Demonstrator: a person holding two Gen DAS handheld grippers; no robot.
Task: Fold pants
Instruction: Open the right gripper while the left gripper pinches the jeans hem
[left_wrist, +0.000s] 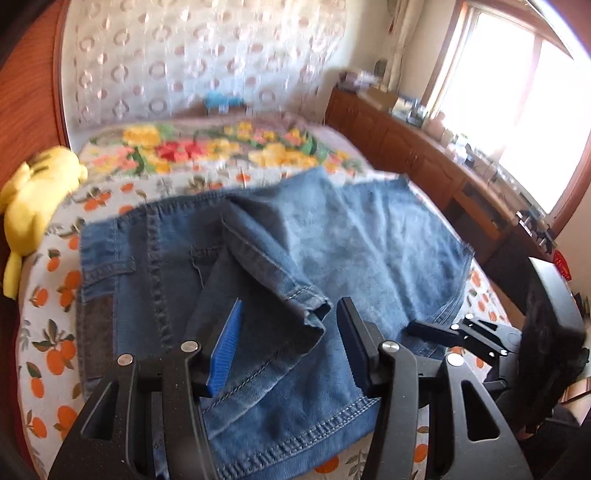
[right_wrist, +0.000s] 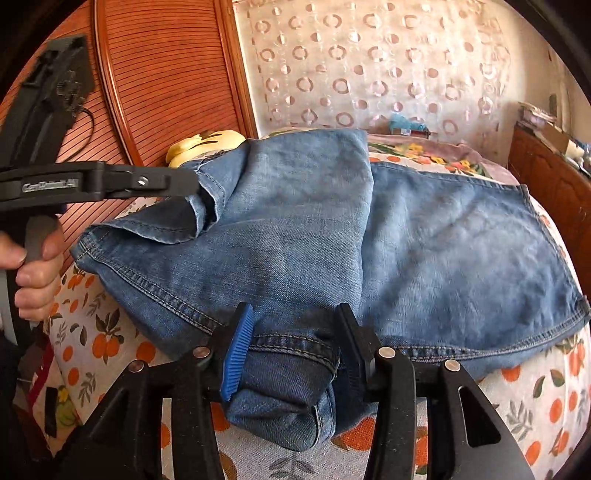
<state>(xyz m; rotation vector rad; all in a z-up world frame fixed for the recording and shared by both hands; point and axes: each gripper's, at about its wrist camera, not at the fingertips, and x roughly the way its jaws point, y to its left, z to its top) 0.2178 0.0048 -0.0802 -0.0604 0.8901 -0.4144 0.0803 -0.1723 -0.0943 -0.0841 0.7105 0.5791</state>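
Blue denim pants (left_wrist: 332, 240) lie partly folded on a bed with an orange-print sheet (left_wrist: 48, 332). In the left wrist view my left gripper (left_wrist: 288, 328) stands open, its fingers on either side of a raised leg hem (left_wrist: 306, 306); from the right wrist view its tip (right_wrist: 192, 184) touches a bunched hem, and whether it pinches cloth I cannot tell. My right gripper (right_wrist: 291, 343) is open around a folded hem (right_wrist: 288, 387) at the near edge of the pants (right_wrist: 443, 251). It also shows in the left wrist view (left_wrist: 428, 328).
A yellow plush toy (left_wrist: 33, 199) lies at the bed's left edge. A floral blanket (left_wrist: 207, 147) and patterned headboard are behind. A wooden cabinet (left_wrist: 424, 162) with clutter runs along the right under a window. A wooden panel (right_wrist: 159, 74) is at left.
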